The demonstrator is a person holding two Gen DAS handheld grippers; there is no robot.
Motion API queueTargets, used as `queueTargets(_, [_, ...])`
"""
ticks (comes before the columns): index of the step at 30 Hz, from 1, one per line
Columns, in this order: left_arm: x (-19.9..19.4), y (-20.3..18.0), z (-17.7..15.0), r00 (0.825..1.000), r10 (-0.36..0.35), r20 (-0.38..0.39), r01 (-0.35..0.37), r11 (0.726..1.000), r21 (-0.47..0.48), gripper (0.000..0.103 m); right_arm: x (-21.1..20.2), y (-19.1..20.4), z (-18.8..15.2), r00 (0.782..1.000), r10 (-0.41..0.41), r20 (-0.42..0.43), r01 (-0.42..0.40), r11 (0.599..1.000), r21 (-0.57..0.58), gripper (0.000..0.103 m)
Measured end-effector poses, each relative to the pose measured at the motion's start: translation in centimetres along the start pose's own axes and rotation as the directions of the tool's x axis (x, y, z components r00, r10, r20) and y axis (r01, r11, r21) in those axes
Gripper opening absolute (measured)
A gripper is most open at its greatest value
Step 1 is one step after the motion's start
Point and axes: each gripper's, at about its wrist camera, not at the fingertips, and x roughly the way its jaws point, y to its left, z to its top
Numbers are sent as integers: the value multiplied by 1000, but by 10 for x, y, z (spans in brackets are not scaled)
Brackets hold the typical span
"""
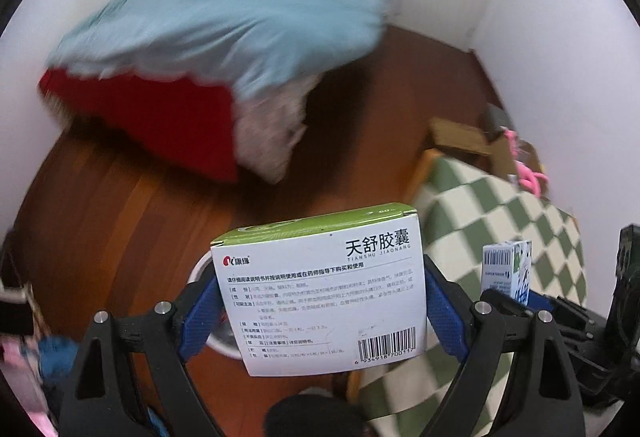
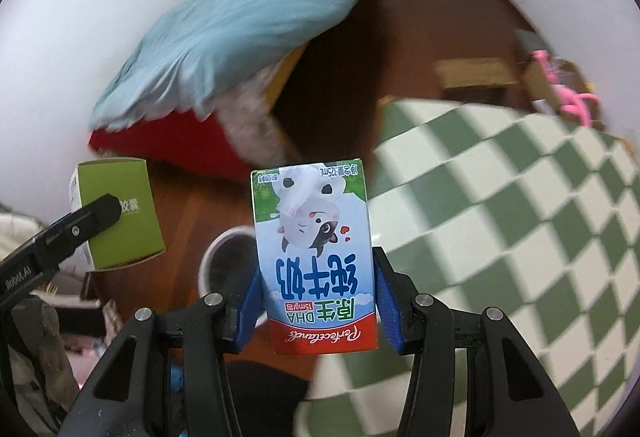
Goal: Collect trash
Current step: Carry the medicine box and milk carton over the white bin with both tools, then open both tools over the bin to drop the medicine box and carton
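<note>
My left gripper (image 1: pixel 320 311) is shut on a white and green medicine box (image 1: pixel 320 297), its blue pads pressed on both sides. The same medicine box (image 2: pixel 120 213) shows at the left of the right wrist view. My right gripper (image 2: pixel 318 301) is shut on a small milk carton (image 2: pixel 314 257), held upside down with a cow picture on it. That milk carton (image 1: pixel 508 271) also appears at the right of the left wrist view. Below both held items a white bin (image 2: pixel 228 261) with a dark inside stands on the wooden floor; the bin (image 1: pixel 202 269) is mostly hidden behind the medicine box.
A green and white checked table (image 2: pixel 500 217) fills the right side. A bed with a light blue cover (image 2: pixel 240 25) and red side stands at the back by white walls. Cardboard boxes (image 2: pixel 472 73) and pink items (image 2: pixel 576 97) lie in the far corner. Clutter lies at the lower left.
</note>
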Motion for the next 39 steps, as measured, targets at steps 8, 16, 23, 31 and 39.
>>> queueTargets(8, [99, 93, -22, 976, -16, -218, -23, 985, -172, 89, 131, 67, -20, 978, 35, -206, -42, 999, -29, 52])
queueTargets(16, [178, 134, -24, 929, -74, -363, -24, 965, -259, 92, 232, 95, -31, 931, 20, -366, -36, 999, -39, 52])
queueTargets(23, [183, 171, -33, 927, -22, -373, -104, 943, -315, 97, 293, 115, -26, 890, 30, -456, -54, 998, -40, 54])
queueTargets(31, [132, 179, -60, 938, 168, -305, -253, 930, -268, 97, 301, 117, -30, 884, 71, -463, -90, 996, -21, 102])
queueTargets(39, [65, 155, -89, 951, 189, -243, -248, 938, -243, 97, 216, 118, -37, 933, -27, -359, -25, 990, -139, 102])
